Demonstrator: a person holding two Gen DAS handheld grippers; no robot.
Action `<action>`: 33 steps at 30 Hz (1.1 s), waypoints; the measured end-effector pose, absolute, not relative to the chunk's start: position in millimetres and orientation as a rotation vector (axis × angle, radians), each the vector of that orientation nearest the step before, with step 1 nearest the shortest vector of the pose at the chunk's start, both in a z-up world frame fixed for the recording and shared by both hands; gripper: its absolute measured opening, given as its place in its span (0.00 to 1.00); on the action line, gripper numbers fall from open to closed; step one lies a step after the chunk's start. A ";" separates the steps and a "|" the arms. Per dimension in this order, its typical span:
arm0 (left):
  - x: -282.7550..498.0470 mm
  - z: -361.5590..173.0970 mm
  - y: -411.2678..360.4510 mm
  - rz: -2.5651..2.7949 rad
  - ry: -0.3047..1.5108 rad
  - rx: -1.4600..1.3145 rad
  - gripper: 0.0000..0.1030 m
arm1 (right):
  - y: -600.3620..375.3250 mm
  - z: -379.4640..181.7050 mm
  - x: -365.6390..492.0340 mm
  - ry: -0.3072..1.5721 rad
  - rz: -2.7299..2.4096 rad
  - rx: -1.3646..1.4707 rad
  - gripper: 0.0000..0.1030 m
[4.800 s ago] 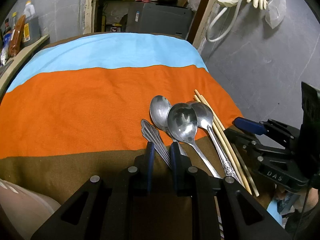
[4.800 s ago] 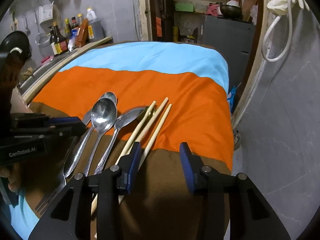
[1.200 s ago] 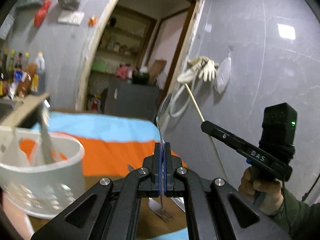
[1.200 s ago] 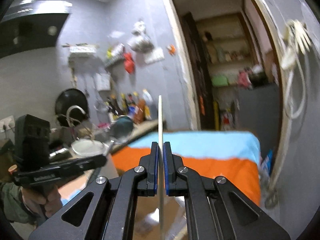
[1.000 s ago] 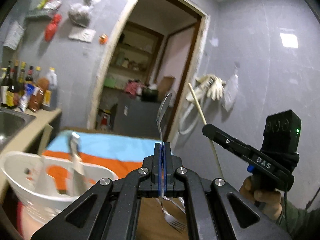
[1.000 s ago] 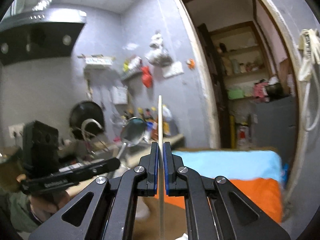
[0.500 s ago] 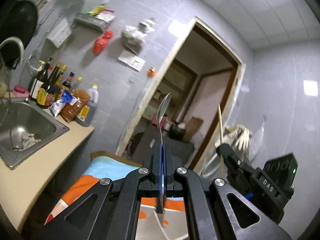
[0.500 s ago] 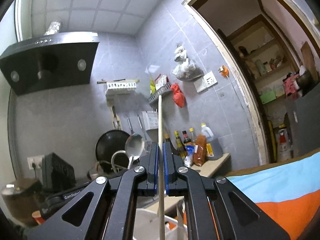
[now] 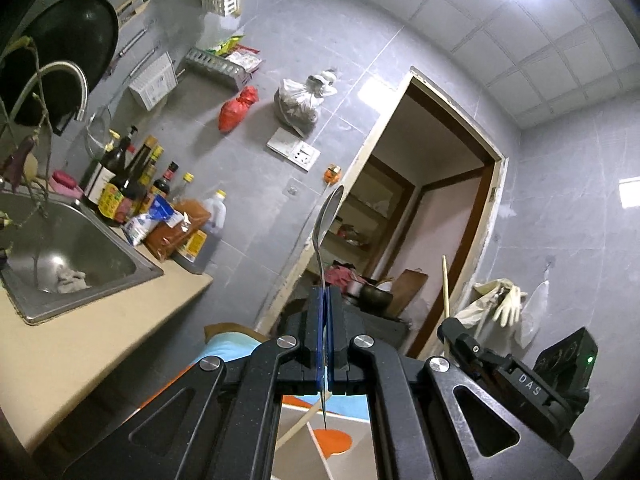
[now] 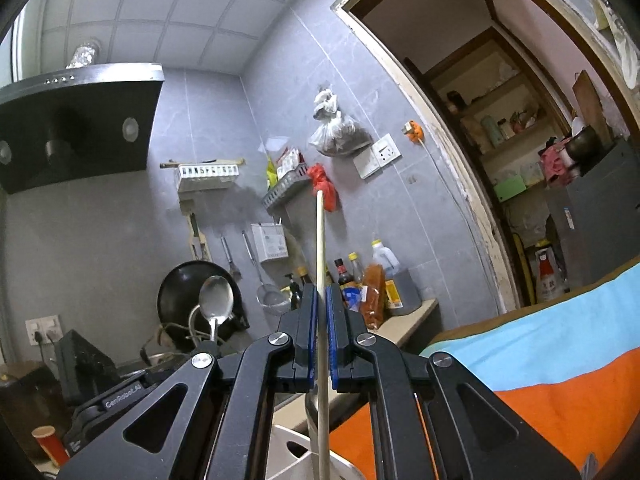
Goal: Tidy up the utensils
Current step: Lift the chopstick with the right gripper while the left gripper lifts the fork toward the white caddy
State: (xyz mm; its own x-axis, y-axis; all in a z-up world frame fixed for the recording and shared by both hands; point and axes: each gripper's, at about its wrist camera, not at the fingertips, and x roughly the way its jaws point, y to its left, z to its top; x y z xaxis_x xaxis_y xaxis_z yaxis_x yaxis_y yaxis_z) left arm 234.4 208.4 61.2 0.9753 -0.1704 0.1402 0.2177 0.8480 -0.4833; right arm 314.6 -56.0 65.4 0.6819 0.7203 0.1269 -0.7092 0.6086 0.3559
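Steel spoon (image 9: 327, 236) upright, bowl up, pinched in my L gripper (image 9: 327, 332). R gripper (image 10: 319, 328) clamps pale wooden chopstick (image 10: 320, 276), thin, round, long axis vertical.

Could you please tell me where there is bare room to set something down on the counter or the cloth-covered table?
The beige counter is bare in front of the steel sink. The striped cloth shows nothing on its blue and orange bands. It is crowded against the wall, where the bottles stand beside the sink.
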 end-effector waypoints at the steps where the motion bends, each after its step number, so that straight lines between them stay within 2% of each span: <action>1: 232.8 59.2 206.1 -0.195 -0.096 -0.510 0.00 | -55.5 63.4 314.9 0.029 0.825 0.393 0.03; 13: 232.2 46.8 178.8 -0.154 -0.053 -0.394 0.00 | -48.1 51.3 313.4 0.063 0.831 0.323 0.03; 24: 228.0 43.9 174.4 -0.161 -0.035 -0.384 0.00 | -40.3 47.6 300.3 0.106 0.842 0.179 0.03; 33: 230.2 37.4 181.1 -0.176 -0.051 -0.425 0.00 | -39.6 42.1 295.4 0.116 0.839 0.167 0.03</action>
